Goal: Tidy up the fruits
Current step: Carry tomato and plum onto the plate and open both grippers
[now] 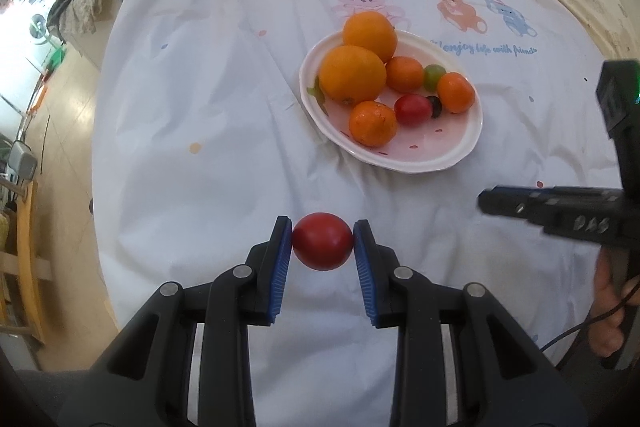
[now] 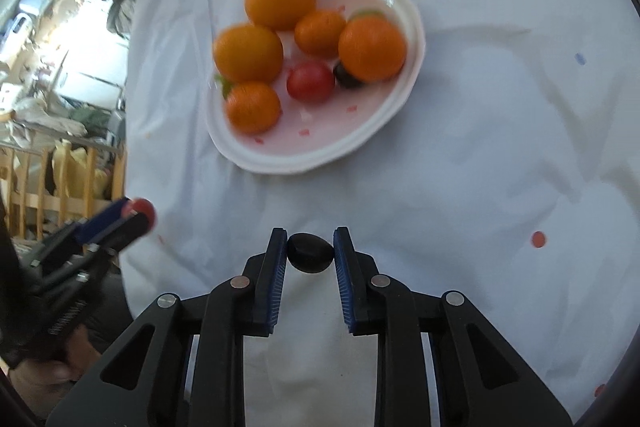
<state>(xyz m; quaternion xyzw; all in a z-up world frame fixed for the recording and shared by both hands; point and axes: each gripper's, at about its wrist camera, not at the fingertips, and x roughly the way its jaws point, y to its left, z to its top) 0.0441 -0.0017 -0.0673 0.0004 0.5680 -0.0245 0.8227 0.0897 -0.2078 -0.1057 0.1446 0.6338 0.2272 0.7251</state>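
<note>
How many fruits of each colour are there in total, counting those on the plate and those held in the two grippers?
Orange: 5, all on the plate, for example the biggest
Red: 2, one on the plate, one in the left gripper
Dark, nearly black: 2, one on the plate, one in the right gripper
Green: 1
Total: 10

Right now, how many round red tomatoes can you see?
2. One round red tomato is pinched between the left gripper's blue fingers. The other sits on the white oval plate. More may hide behind the oranges.
</note>
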